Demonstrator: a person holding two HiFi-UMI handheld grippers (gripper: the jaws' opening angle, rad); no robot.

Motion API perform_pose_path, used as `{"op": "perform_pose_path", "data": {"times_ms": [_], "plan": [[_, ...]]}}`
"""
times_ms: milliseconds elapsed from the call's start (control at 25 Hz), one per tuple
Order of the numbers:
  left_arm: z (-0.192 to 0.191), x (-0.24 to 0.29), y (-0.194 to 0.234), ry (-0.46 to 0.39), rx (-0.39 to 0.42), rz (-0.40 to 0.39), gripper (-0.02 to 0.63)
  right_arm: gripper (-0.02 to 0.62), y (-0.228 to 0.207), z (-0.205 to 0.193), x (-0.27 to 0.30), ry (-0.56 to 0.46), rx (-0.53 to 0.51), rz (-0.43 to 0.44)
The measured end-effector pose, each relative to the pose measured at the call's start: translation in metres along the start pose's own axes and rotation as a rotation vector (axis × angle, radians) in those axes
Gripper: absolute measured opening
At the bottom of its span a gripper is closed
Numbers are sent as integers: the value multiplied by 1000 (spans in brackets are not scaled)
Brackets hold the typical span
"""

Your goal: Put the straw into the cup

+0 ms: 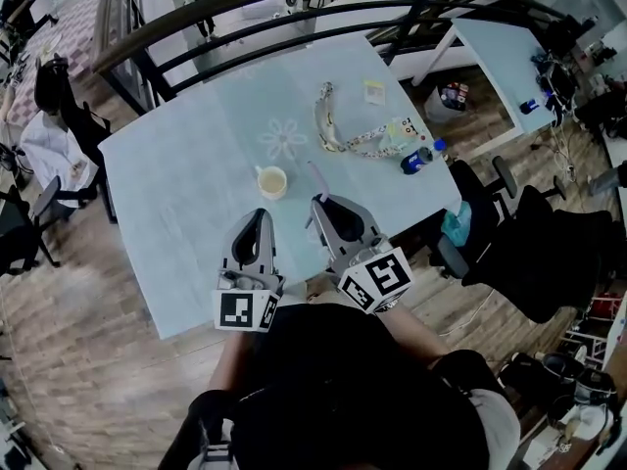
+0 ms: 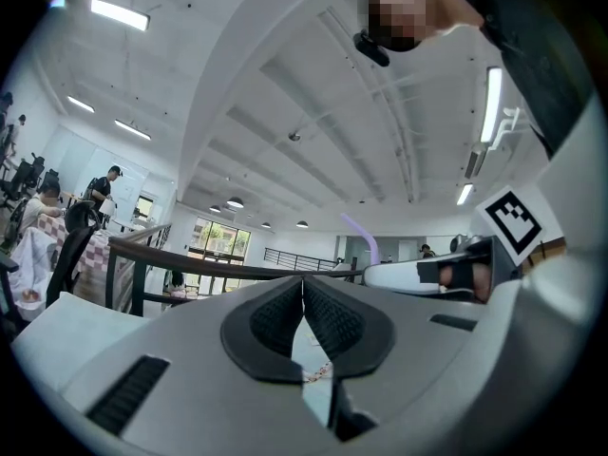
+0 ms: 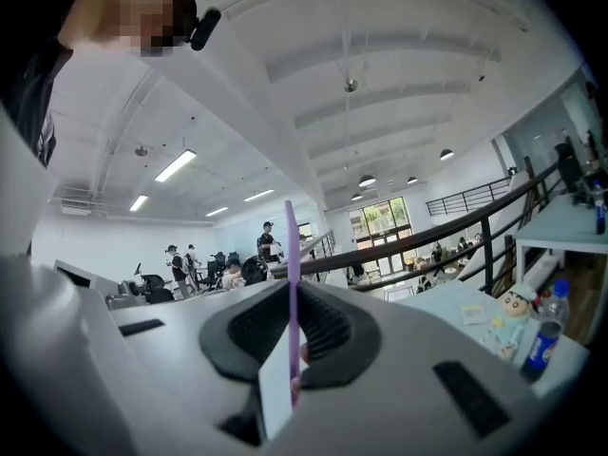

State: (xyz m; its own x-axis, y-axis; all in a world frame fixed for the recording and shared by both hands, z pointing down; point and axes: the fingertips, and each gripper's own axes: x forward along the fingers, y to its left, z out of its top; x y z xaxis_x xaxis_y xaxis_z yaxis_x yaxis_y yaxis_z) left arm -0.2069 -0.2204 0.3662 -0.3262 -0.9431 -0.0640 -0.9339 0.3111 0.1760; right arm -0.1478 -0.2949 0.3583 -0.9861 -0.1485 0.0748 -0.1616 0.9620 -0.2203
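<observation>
A small cream cup [image 1: 271,181] stands on the pale blue table [image 1: 176,184], just beyond my two grippers. My right gripper [image 1: 320,202] is shut on a thin purple straw [image 1: 316,177], which sticks up past its tips to the right of the cup. In the right gripper view the straw [image 3: 293,274] stands upright, pinched between the black pads [image 3: 328,326]. My left gripper [image 1: 259,213] sits beside it, near the cup, shut with nothing in it [image 2: 303,288]. The left gripper view also catches the straw [image 2: 366,237] above the right gripper's body [image 2: 427,274].
Farther back on the table lie a patterned lanyard [image 1: 338,130], a small card [image 1: 373,91] and a blue-labelled bottle [image 1: 417,160]. A dark railing [image 1: 294,8] curves behind the table. Office chairs [image 1: 519,233] stand to the right, and a second table [image 1: 500,57] stands beyond them.
</observation>
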Motion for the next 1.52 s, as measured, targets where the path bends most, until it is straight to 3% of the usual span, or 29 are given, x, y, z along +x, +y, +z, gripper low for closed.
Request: {"op": "perform_pose_path", "data": {"times_ms": [320,680,1080,1520], "plan": [[-13,31,33,29,-15,-20,15,34,-26,-4,65,9,4,-26],[-38,56,90,68,-65,22,15,34,-49,-44,141,81,13,-40],[-56,70,122,59,-99,39,15,34,-64,-109,185,150,7,-52],[-79,67,122,87,-160,65,15,34,-77,-217,198,342,-23,-68]]}}
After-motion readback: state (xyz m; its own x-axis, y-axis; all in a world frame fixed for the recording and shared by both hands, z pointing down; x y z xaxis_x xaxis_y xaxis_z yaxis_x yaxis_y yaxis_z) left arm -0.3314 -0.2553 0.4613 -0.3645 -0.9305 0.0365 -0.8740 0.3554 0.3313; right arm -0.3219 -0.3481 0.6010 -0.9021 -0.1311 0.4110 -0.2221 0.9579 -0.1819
